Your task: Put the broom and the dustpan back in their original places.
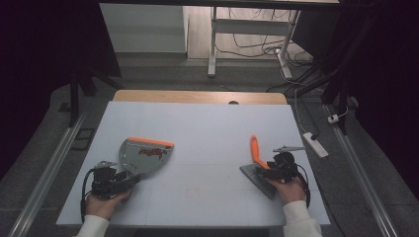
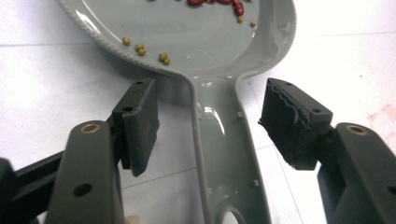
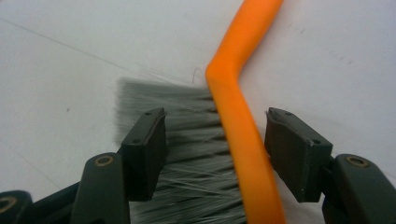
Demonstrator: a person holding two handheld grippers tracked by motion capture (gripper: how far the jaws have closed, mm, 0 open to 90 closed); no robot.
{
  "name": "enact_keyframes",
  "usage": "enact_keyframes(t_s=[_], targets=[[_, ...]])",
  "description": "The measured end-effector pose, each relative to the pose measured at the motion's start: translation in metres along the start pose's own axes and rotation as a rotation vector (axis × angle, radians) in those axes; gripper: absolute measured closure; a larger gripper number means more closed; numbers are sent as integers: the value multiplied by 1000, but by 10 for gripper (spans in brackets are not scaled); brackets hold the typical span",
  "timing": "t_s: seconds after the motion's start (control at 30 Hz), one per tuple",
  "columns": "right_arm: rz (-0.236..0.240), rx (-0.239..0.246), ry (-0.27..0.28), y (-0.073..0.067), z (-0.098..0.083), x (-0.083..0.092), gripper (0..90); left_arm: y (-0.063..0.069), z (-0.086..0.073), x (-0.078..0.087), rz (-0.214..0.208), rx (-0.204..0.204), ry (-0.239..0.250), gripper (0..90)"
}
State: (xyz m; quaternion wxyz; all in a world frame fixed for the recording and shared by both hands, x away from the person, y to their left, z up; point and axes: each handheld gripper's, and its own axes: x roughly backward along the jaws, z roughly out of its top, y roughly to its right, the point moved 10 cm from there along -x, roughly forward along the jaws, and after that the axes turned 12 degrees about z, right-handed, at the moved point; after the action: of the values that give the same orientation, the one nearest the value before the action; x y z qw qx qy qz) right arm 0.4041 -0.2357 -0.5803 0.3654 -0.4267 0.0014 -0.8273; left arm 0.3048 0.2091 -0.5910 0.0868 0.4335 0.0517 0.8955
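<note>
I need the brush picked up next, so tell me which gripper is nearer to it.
Right. The right gripper sits over the brush, open jaws on either side of its orange handle. The left gripper is far across the table, straddling the dustpan handle.

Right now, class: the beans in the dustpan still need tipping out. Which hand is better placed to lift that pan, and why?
Left. The left gripper has its open jaws on either side of the grey dustpan handle, not pressing it. The right gripper sits across the table, open around the orange-handled brush.
</note>
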Motion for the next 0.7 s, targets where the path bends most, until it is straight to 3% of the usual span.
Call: enact_keyframes(t_s=[0.3,0.7], targets=[[4,36,48,-4,6,7,392,2,6,10,-3,-67,40,361],[74,128,94,-24,11,15,411,18,12,14,-104,-199,85,372]])
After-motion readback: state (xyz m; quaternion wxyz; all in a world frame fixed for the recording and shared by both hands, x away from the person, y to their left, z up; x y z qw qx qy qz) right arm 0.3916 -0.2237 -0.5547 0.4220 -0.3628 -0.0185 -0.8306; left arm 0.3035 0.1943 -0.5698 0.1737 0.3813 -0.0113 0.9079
